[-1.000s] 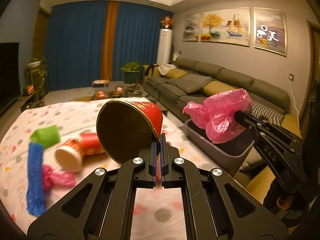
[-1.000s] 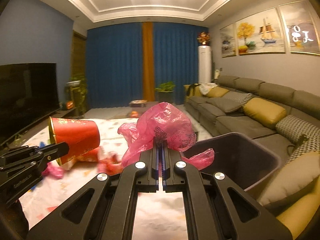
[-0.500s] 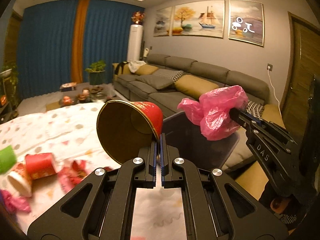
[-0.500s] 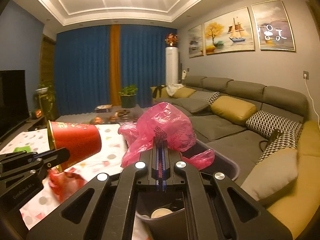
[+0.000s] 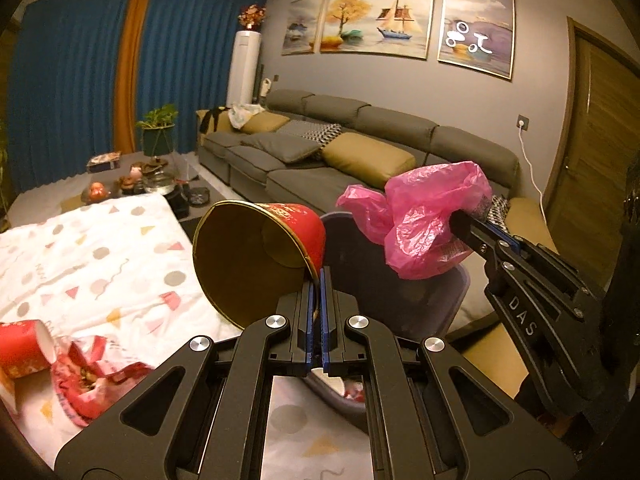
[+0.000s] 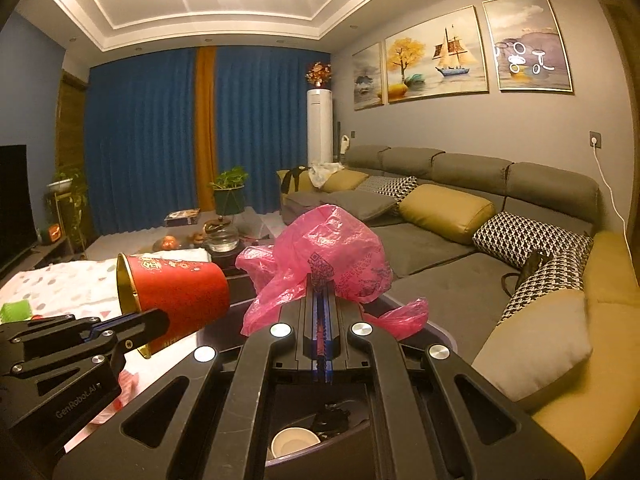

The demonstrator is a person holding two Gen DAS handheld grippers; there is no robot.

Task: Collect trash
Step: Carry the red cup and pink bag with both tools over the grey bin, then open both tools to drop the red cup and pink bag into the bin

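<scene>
My left gripper (image 5: pixel 317 276) is shut on the rim of a red paper cup (image 5: pixel 256 256) with a gold inside, held on its side above the near edge of a grey trash bin (image 5: pixel 400 296). It also shows in the right wrist view (image 6: pixel 176 296). My right gripper (image 6: pixel 322 280) is shut on a crumpled pink plastic bag (image 6: pixel 328 256), held over the bin (image 6: pixel 424 340); the bag shows in the left wrist view (image 5: pixel 428 216) too. A white cup (image 6: pixel 294 442) lies inside the bin.
A table with a spotted white cloth (image 5: pixel 100 264) lies left of the bin, with a red cup (image 5: pixel 22 354) and a crumpled red wrapper (image 5: pixel 92 380) on it. A grey sofa (image 6: pixel 460 216) with cushions stands to the right. A low table with ornaments (image 5: pixel 136 180) stands behind.
Both grippers have swung right from over the table to above the bin, carrying the cup and the bag. The bin's inside now shows below the right gripper.
</scene>
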